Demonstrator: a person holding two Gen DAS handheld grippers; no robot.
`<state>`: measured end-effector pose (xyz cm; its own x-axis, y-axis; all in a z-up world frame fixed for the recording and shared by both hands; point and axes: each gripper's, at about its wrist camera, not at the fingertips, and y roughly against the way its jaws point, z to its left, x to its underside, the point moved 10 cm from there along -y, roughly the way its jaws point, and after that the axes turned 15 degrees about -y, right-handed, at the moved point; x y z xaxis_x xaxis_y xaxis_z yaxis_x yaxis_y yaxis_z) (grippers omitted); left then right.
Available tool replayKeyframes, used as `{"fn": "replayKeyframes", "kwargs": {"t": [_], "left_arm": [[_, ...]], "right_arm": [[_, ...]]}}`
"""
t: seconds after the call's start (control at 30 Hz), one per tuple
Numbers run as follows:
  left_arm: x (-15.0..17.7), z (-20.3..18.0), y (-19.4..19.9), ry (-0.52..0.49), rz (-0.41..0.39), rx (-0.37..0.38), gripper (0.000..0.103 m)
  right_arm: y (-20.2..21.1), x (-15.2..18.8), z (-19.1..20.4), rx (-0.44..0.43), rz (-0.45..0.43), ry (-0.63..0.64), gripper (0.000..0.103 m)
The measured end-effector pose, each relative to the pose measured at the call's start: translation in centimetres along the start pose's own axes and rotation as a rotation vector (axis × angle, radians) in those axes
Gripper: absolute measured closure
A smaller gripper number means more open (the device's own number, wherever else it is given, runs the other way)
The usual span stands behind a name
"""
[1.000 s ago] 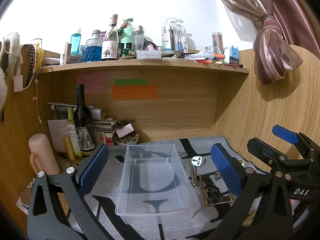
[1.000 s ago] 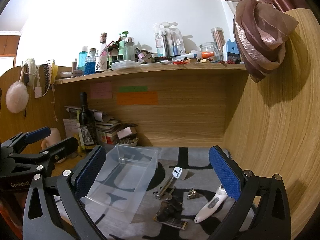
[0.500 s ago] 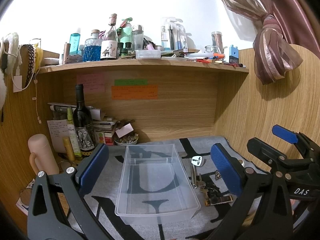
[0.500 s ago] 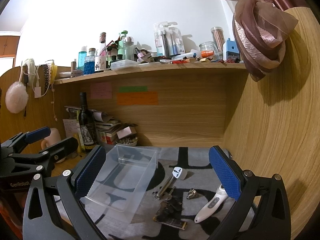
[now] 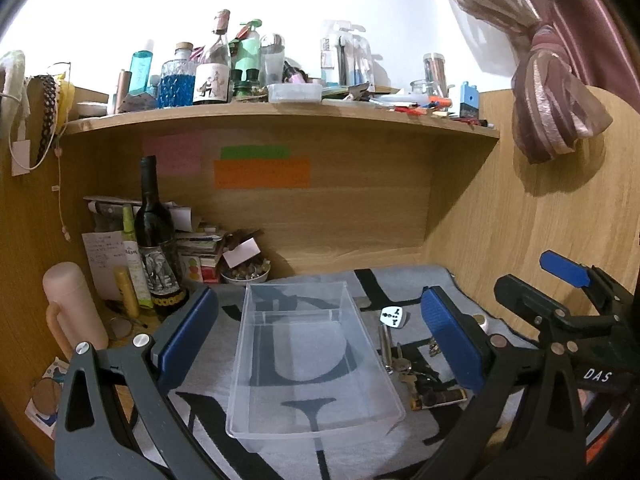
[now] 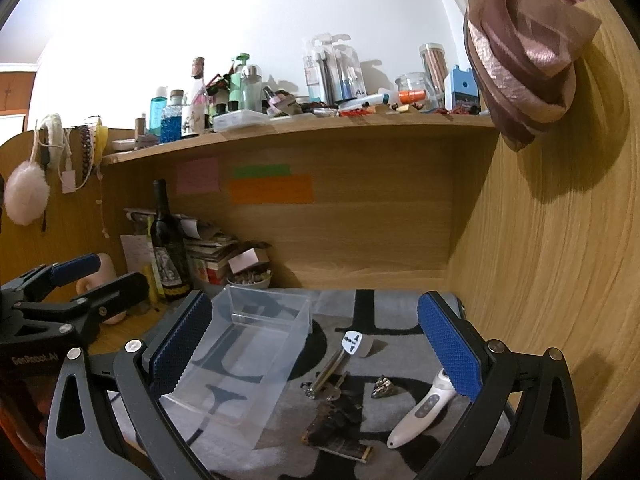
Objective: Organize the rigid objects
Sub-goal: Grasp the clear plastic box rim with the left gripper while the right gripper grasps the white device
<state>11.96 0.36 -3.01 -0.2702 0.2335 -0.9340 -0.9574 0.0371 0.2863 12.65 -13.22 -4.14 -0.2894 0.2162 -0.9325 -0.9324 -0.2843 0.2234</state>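
Both tools idle over the surface, nothing held. My left tool (image 5: 318,336) has its blue pads spread wide, straddling the clear plastic bin (image 5: 308,364), not touching it. My right tool (image 6: 314,346) is just as wide open, hovering over the loose items to the bin's right. Nearest in the right view: a small dark flat item with a gold edge (image 6: 340,442) and a white handheld device with buttons (image 6: 424,410), lying on the grey mat with black lettering (image 6: 372,312), partly under my right pad. Just past those, a key bunch (image 6: 336,390) with a long metal piece and a white tag (image 6: 352,342) with black marks, plus a small metallic lump (image 6: 382,386) between keys and white device. All of these sit outside the bin, just beside its right wall. Bin looks empty, long axis running near to far, left of centre on the mat. Far left corner: dark wine bottle (image 5: 156,240), stacked papers, small bowl of bits (image 5: 245,273), pink cylinder (image 5: 74,312) nearer on the left. Back panel carries pink, green and orange sticky notes (image 5: 262,172). Shelf (image 5: 280,114) above is crowded with bottles and jars. Pink curtain (image 5: 556,92) knotted top right.
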Motion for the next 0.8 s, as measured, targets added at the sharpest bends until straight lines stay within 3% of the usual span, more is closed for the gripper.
{"fn": "replayKeyframes", "kwargs": {"t": [0.1, 0.27, 0.43, 0.6, 0.8], "left_arm": [[0.6, 0.5, -1.1, 0.001, 0.037, 0.010, 0.018], [2.2, 2.1, -3.7, 0.008, 0.112, 0.004, 0.024], [4.5, 3.5, -7.2, 0.017, 0.223, 0.028, 0.041], [7.6, 5.1, -10.2, 0.038, 0.352, 0.052, 0.065], [10.5, 6.2, -12.8, 0.053, 0.455, 0.076, 0.074]], "right_arm": [[-0.8, 0.2, -0.6, 0.010, 0.015, -0.002, 0.000], [-2.3, 0.7, -2.2, 0.047, 0.047, -0.007, 0.004], [-4.4, 1.6, -4.3, 0.101, 0.103, -0.020, 0.021], [-6.7, 3.2, -6.5, 0.159, 0.191, -0.038, 0.039], [-8.6, 5.2, -9.1, 0.214, 0.289, -0.075, 0.050]]}}
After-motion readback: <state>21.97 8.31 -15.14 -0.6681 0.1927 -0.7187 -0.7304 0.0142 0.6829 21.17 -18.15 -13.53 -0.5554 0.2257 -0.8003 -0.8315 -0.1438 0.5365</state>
